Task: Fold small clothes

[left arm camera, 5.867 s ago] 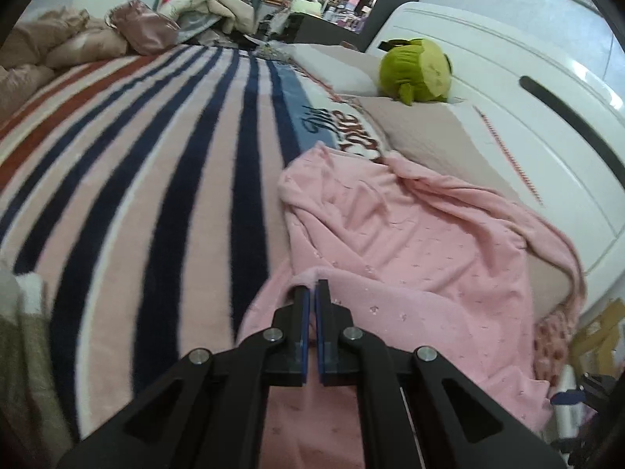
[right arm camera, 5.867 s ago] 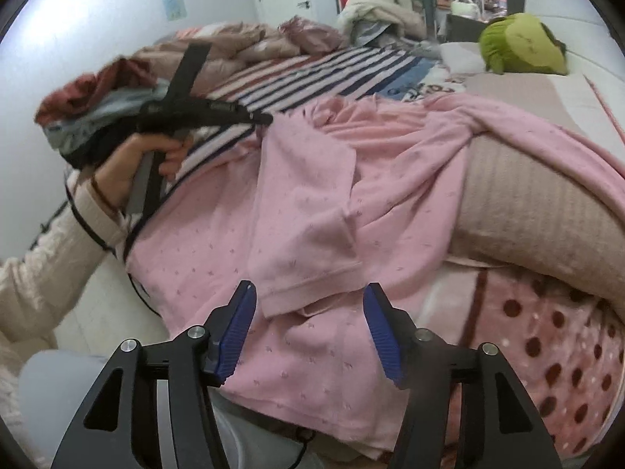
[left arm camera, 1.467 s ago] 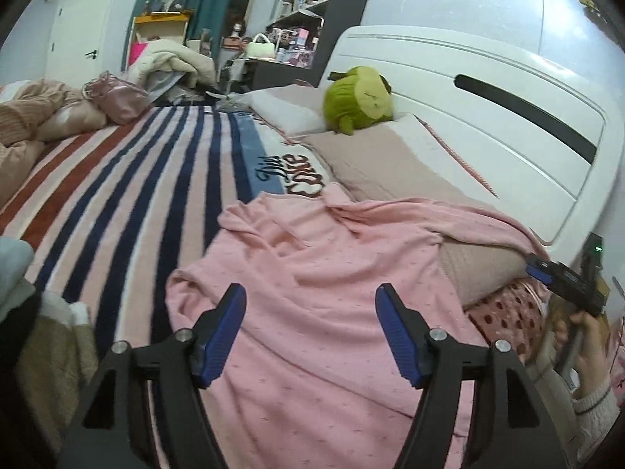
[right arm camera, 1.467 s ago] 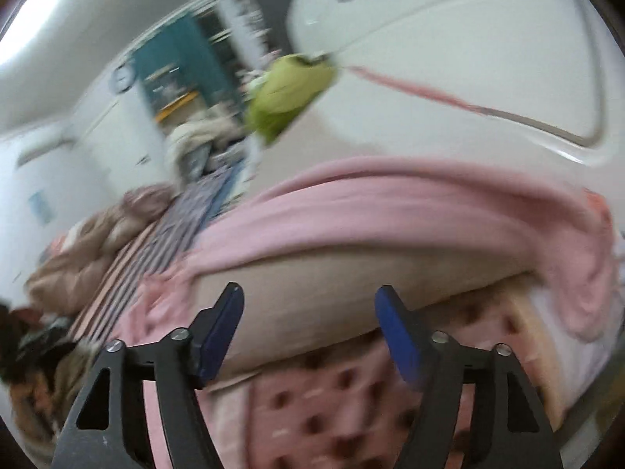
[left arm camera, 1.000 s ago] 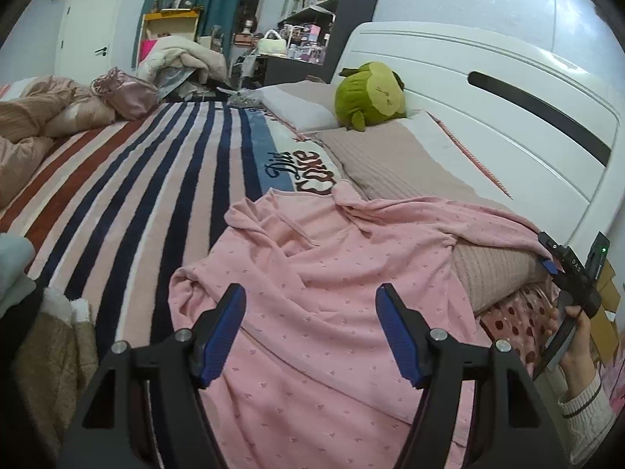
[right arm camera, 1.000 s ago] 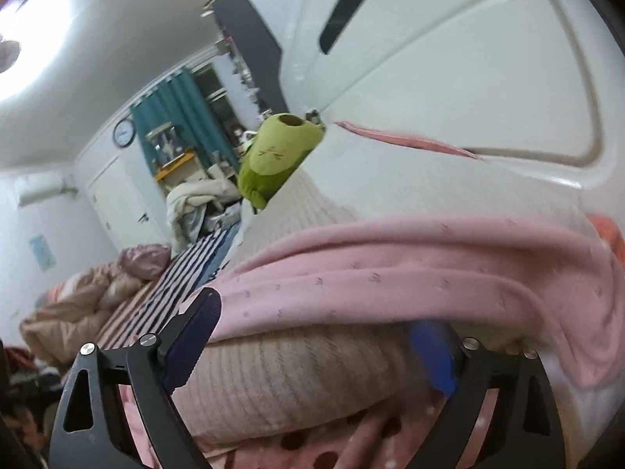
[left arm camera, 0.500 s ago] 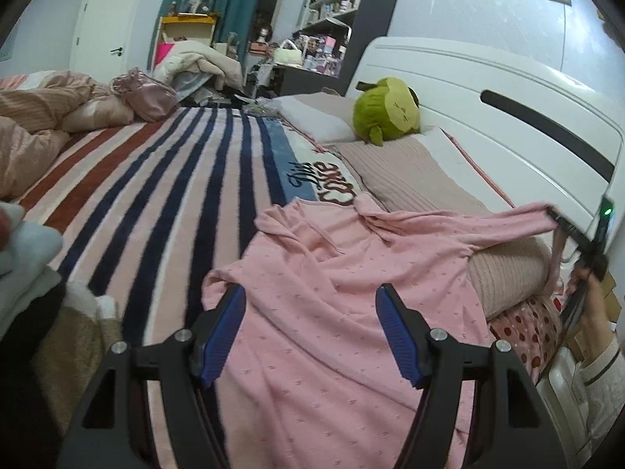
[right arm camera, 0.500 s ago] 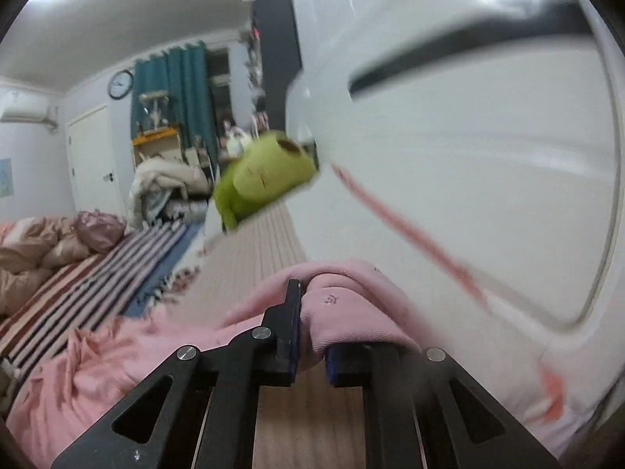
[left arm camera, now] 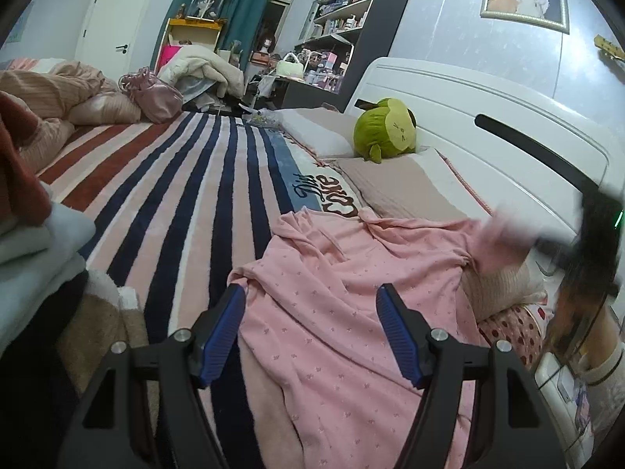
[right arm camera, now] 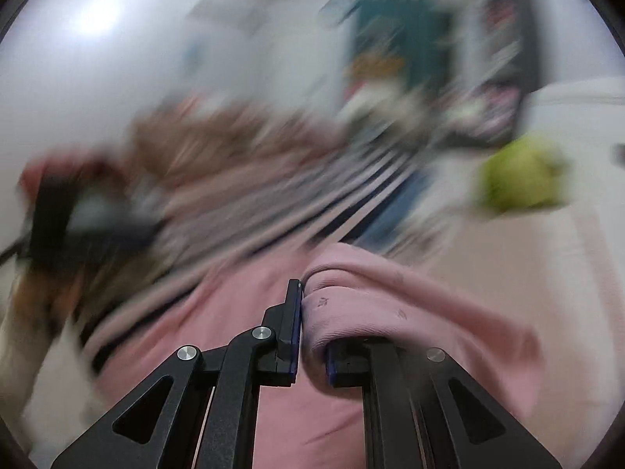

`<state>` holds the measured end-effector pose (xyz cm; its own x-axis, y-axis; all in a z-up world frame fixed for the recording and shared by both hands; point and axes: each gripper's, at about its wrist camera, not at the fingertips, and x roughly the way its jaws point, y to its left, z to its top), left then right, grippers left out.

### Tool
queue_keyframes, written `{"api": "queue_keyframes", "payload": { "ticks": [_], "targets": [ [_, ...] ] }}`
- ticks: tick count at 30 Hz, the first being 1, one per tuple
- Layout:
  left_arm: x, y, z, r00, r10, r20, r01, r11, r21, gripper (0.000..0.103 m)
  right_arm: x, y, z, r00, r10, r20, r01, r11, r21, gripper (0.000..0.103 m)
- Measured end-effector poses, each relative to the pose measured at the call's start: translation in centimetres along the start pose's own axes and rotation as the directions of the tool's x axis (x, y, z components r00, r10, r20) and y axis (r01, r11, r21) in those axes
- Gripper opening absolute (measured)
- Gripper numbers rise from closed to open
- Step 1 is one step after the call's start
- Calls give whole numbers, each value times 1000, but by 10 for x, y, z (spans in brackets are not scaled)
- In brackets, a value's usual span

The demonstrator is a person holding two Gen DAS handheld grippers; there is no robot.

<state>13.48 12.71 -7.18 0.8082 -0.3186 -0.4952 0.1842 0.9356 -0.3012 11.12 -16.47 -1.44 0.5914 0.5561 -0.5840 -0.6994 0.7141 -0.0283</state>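
A pink dotted garment point(left arm camera: 351, 293) lies spread on the striped bed blanket, one sleeve running right over a beige pillow. My left gripper point(left arm camera: 310, 330) is open and empty, held just above the garment's near part. My right gripper point(right arm camera: 308, 332) is shut on the pink sleeve point(right arm camera: 363, 297), which bunches over its right finger. In the left wrist view the right gripper point(left arm camera: 586, 242) is a dark blur at the far right, lifting the sleeve end. The right wrist view is heavily motion-blurred.
A green plush toy point(left arm camera: 384, 131) sits on the pillows by the white headboard point(left arm camera: 488, 125). Folded and piled clothes point(left arm camera: 27, 226) lie at the left. A pink bag point(left arm camera: 154, 95) and bedding lie at the far end. The striped blanket point(left arm camera: 187, 195) stretches left of the garment.
My right gripper, shut on the sleeve, has swung fast toward the bed's middle, carrying the sleeve along. My left gripper stays open and has hardly moved.
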Motion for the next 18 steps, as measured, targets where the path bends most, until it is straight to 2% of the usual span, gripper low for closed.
{"api": "queue_keyframes", "payload": {
  "ticks": [2, 4, 5, 7, 9, 10, 12, 15, 18],
  "targets": [
    [-3, 2, -5, 1000, -2, -6, 2, 1000, 6, 67, 49, 21, -24, 980, 82, -183, -77, 997, 31, 9],
    [-4, 3, -9, 1000, -1, -19, 1, 1000, 17, 68, 88, 32, -55, 938, 129, -321, -106, 990, 88, 16],
    [-3, 4, -12, 1000, 1, -27, -1, 1000, 23, 68, 97, 32, -67, 922, 140, -361, -108, 988, 107, 21],
    [-2, 4, -15, 999, 7, -41, -5, 999, 35, 68, 88, 25, -71, 928, 168, -334, -120, 980, 159, 24],
    [-2, 4, -17, 999, 6, -47, -4, 999, 41, 68, 63, 11, -68, 940, 190, -284, -124, 964, 234, 54],
    [-1, 4, -17, 999, 0, -45, 2, 999, 39, 68, 44, 3, -68, 953, 195, -233, -130, 955, 267, 60],
    [-1, 2, -15, 999, -14, -40, 15, 999, 33, 68, 2, -13, -72, 974, 169, -150, -118, 947, 300, 62],
    [2, -4, -14, 999, -30, -37, 31, 999, 28, 68, -30, -48, -78, 992, 52, -113, -9, 935, 354, 62],
    [4, -14, -11, 998, -42, -38, 43, 999, 28, 68, -19, -66, -81, 994, -39, -106, 75, 928, 364, 62]
  ]
}}
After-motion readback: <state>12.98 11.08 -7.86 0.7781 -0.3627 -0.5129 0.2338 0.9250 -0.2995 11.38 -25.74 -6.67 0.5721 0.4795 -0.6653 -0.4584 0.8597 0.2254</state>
